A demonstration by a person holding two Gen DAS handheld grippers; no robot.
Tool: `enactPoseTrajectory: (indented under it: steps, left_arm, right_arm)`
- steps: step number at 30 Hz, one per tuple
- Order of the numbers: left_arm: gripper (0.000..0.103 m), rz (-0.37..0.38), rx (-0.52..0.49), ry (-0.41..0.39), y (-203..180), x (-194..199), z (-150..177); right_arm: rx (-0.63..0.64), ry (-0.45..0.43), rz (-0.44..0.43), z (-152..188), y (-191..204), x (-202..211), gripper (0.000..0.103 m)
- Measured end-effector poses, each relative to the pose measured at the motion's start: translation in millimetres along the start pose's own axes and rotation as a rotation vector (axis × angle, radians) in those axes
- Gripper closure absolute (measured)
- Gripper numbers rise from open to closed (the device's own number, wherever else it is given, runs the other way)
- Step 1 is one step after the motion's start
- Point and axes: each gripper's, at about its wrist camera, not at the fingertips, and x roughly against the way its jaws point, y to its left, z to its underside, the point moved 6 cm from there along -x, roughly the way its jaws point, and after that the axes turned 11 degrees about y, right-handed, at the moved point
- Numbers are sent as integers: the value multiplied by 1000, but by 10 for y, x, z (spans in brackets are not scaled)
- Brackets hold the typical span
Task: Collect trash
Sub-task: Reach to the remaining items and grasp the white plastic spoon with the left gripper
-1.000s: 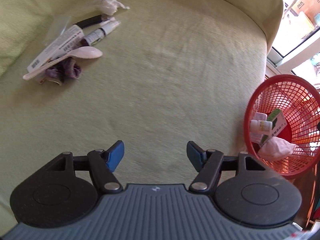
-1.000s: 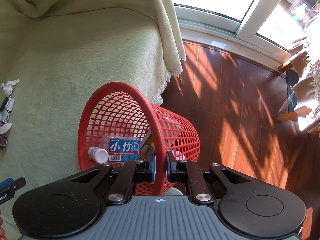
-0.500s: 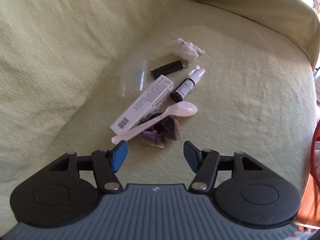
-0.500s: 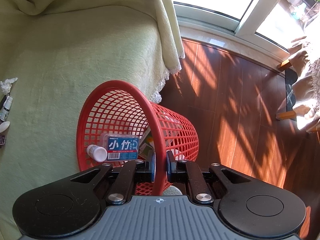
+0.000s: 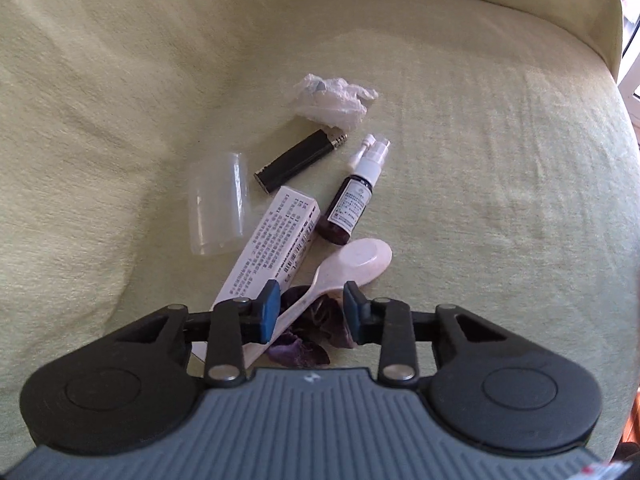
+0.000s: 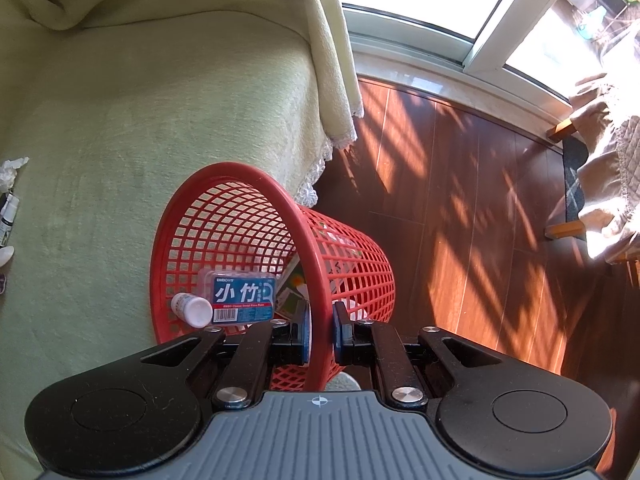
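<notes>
Two tools at work, each doing a different job. Left tool [image 5: 308, 312] hangs low over a cluster of litter on the green sofa cover [image 5: 460, 184], jaws spread part way with nothing gripped. Between and just under its tips lies a pale plastic spoon [image 5: 348, 266], its bowl up and to the right and its handle running down-left under the left tip, so the long axis crosses the jaw gap on a slant. Under the spoon sits a crumpled purple wrapper [image 5: 308, 340]; a white printed carton [image 5: 272, 248] lies alongside, roughly parallel to the spoon. Further out: a brown spray bottle [image 5: 350, 204], a black lighter [image 5: 300, 160], a clear plastic cup [image 5: 218, 204] on its side, and a wad of tissue [image 5: 332, 100]. Right tool [image 6: 320, 332] is clamped on the rim of a red mesh basket [image 6: 240, 220], held tipped against the sofa edge, well apart from the litter; a blue box [image 6: 244, 298] and a small white bottle [image 6: 192, 308] are already inside. Judgement: the left tool is the nearer one, and the spoon or wrapper is its likely pick
</notes>
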Motion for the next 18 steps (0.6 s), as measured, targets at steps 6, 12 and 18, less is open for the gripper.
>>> enactPoseTrajectory:
  steps: [6, 12, 18]
  left_arm:
    - [81, -15, -33, 53, -107, -147, 74]
    - [94, 107, 187, 48, -139, 16, 137]
    - [100, 316, 324, 68, -654, 247, 357]
  right_arm:
    - [-7, 2, -4, -7, -29, -10, 95]
    - [-9, 4, -12, -23, -57, -15, 95]
    - [-3, 5, -23, -12, -64, -13, 95]
